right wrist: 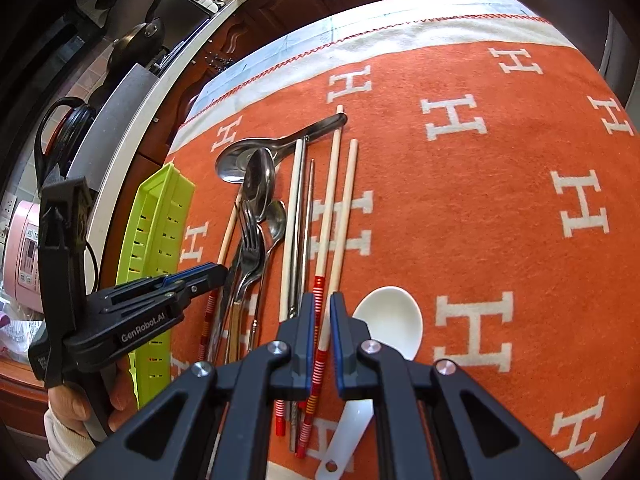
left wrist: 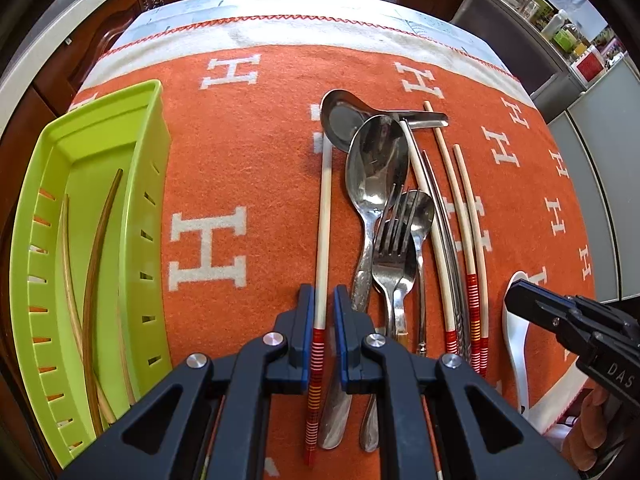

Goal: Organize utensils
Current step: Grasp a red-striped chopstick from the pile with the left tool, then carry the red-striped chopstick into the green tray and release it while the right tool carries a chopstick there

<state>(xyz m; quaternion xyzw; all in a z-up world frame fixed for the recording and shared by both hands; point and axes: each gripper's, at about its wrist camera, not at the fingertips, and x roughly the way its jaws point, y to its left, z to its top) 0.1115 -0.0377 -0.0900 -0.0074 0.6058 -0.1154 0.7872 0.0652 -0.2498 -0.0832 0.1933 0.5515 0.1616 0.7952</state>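
Holding wooden chopsticks [left wrist: 90, 280]: green slotted tray [left wrist: 148, 168], nine o'clock. Left gripper [left wrist: 322, 312] and right gripper [right wrist: 320, 320] jaws each clamped on a striped chopstick.

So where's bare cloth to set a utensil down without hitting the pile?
Free: the orange cloth between the green tray and the lone chopstick, and right of the white spoon. Crowded: the spoon, fork and chopstick pile in the middle.

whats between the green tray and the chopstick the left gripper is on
Nothing: bare orange cloth lies between the green tray and that chopstick, seen in the left wrist view.
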